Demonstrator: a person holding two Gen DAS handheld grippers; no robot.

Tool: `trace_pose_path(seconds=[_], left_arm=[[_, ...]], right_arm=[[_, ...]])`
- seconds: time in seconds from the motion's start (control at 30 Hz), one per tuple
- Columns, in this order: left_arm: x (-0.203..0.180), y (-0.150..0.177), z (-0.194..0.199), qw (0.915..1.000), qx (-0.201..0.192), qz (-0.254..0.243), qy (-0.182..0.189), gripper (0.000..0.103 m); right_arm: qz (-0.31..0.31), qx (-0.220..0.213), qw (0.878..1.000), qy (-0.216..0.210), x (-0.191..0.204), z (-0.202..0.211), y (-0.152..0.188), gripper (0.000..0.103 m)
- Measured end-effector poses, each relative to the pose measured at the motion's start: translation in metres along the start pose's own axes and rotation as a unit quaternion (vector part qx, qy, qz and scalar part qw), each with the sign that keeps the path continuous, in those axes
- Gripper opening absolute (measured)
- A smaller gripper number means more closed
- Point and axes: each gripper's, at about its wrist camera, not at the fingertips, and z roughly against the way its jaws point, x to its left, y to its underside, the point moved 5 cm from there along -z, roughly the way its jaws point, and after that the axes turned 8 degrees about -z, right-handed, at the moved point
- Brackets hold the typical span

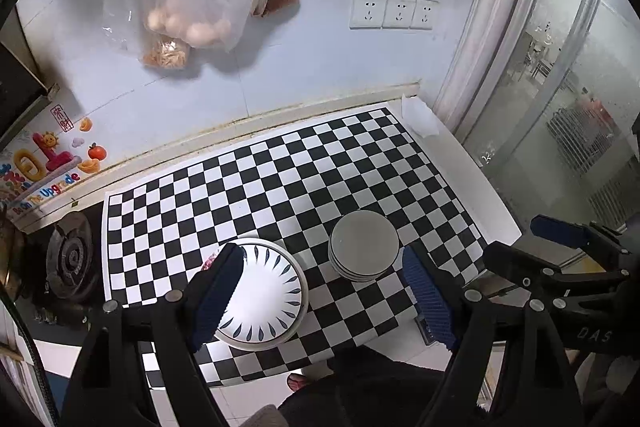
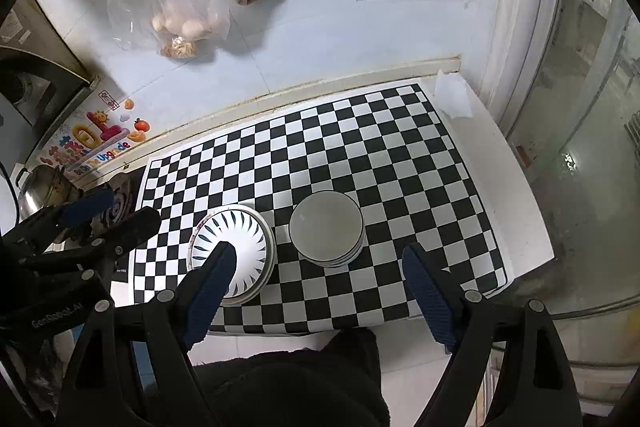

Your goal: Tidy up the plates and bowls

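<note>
A stack of white plates with dark petal marks (image 1: 268, 299) (image 2: 236, 247) lies on the checkered mat (image 1: 280, 171) (image 2: 360, 131). To its right stands a stack of plain pale bowls or small plates (image 1: 363, 245) (image 2: 326, 227). My left gripper (image 1: 324, 291) is open and empty, held high above both stacks; its left finger overlaps the patterned plates. My right gripper (image 2: 320, 287) is open and empty, also high above them. The right gripper shows at the right edge of the left wrist view (image 1: 560, 247), and the left gripper at the left edge of the right wrist view (image 2: 100, 219).
A gas burner (image 1: 70, 259) and a metal pot (image 2: 40, 187) sit left of the mat. Plastic bags with eggs (image 1: 188, 23) hang on the tiled wall. Wall sockets (image 1: 394, 11) are above the counter. A crumpled tissue (image 1: 418, 115) lies at the back right corner. A glass door (image 1: 560, 107) is at right.
</note>
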Motion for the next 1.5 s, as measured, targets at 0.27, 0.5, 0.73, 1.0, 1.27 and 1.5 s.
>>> trace_pose_path(seconds=[0.27,0.5,0.73,1.0,1.27,1.5], left_arm=[[0.000,0.002,0.005,1.0000,0.003,-0.001,-0.001,0.081],[0.001,0.005,-0.002,0.9998,0.017,0.006,-0.004,0.081],[0.016,0.002,-0.067,0.9953,0.083,0.049,0.016,0.081],[0.022,0.010,-0.182,0.9746,0.199,0.086,0.057,0.081],[0.022,0.023,-0.280,0.9421,0.288,0.127,0.114,0.081],[0.016,0.038,-0.324,0.9157,0.335,0.145,0.167,0.081]], right_arm=[[0.013,-0.006,1.000,0.000,0.006,0.010,-0.003,0.088],[0.006,0.015,1.000,-0.006,0.001,-0.002,-0.003,0.088],[-0.020,0.026,0.999,-0.033,-0.021,-0.037,-0.013,0.088],[-0.088,0.073,0.992,-0.047,-0.074,-0.136,-0.022,0.089],[-0.172,0.166,0.968,-0.082,-0.110,-0.255,-0.002,0.089],[-0.239,0.237,0.931,-0.139,-0.124,-0.328,0.018,0.088]])
